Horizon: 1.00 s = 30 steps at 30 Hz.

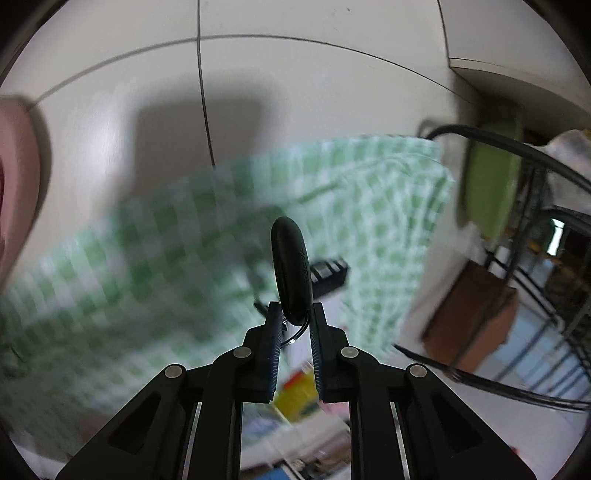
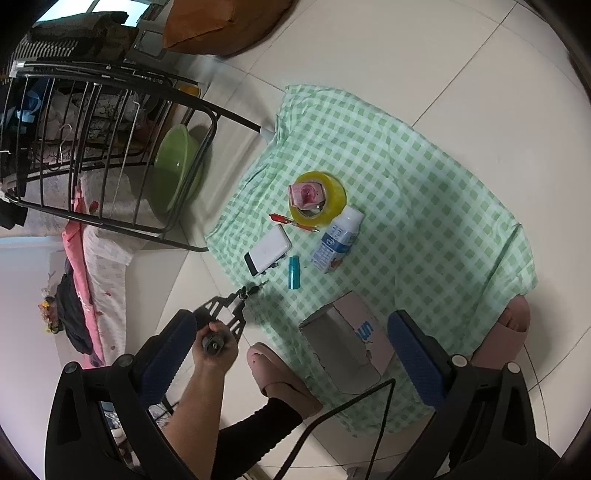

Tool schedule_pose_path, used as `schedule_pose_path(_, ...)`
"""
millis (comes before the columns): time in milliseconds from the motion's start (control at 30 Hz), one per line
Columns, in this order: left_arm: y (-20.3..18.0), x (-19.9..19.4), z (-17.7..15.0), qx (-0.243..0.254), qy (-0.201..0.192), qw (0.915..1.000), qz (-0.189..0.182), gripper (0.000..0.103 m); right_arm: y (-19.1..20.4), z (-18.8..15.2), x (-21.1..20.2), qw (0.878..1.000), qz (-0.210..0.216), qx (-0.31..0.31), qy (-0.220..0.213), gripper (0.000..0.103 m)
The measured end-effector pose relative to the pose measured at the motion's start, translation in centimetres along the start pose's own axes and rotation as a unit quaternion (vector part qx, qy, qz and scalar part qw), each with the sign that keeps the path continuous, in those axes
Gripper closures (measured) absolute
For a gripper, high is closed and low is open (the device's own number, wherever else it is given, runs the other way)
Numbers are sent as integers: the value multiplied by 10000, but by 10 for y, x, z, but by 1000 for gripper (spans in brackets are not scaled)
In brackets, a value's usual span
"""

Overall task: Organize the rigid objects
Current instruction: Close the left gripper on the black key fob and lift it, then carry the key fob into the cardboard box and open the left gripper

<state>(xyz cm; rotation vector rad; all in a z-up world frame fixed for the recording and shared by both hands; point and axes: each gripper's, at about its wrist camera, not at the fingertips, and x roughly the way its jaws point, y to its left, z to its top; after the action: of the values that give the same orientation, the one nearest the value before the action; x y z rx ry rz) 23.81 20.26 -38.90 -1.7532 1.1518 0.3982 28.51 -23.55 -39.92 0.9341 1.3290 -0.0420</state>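
Note:
My left gripper is shut on a black key fob with a metal ring, held in the air above the green checked cloth; the view is blurred. It also shows in the right wrist view, over the cloth's near-left edge. My right gripper is open and empty, high above the cloth. On the cloth lie a yellow tape roll with a pink object inside, a red pen, a white power bank, a teal tube, a white bottle and an open cardboard box.
A black wire rack and a green bowl stand left of the cloth. Two feet in pink slippers rest at the cloth's near edge. A black cable crosses the foreground. A brown cushion lies far back.

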Motion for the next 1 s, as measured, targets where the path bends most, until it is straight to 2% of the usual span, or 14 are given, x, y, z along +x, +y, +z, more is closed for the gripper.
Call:
schedule_pose_path(100,-2,-11,-13,-27,254,9991,-328,91,3,-1,-2,10000,88,-8,-38,0)
schedule_pose_path(200,-7,-33,-26,82,504,9976,-475,91,8,-1,-2,9997,260,3,-1,0)
schedule_pose_path(367,-33,-52,-68,530,1182,9889,-724,91,22,-4,5,9972,724,5,187,0)
schedule_pose_path(500,-58,-71,-104,1067,1757,9755,-780,91,26,-7,22,9874,1395,417,613,0)
schedule_pose_path(633,-73,-98,-134,1640,2335,9555,-741,91,28,-10,39,9677,2076,963,1053,0)
schedule_pose_path(767,-83,-125,-153,2131,2829,9322,-744,91,38,-12,46,9551,2448,1099,1259,0)
schedule_pose_path(800,-84,-131,-156,2214,2884,9287,-731,91,39,-13,47,9515,2537,1127,1322,0)
schedule_pose_path(900,-84,-147,-161,2427,3001,9199,-697,91,46,-25,61,9292,2911,1375,1817,0)
schedule_pose_path(1000,-86,-157,-162,2656,3028,9127,-684,91,50,-36,74,9177,2927,1494,2233,0)
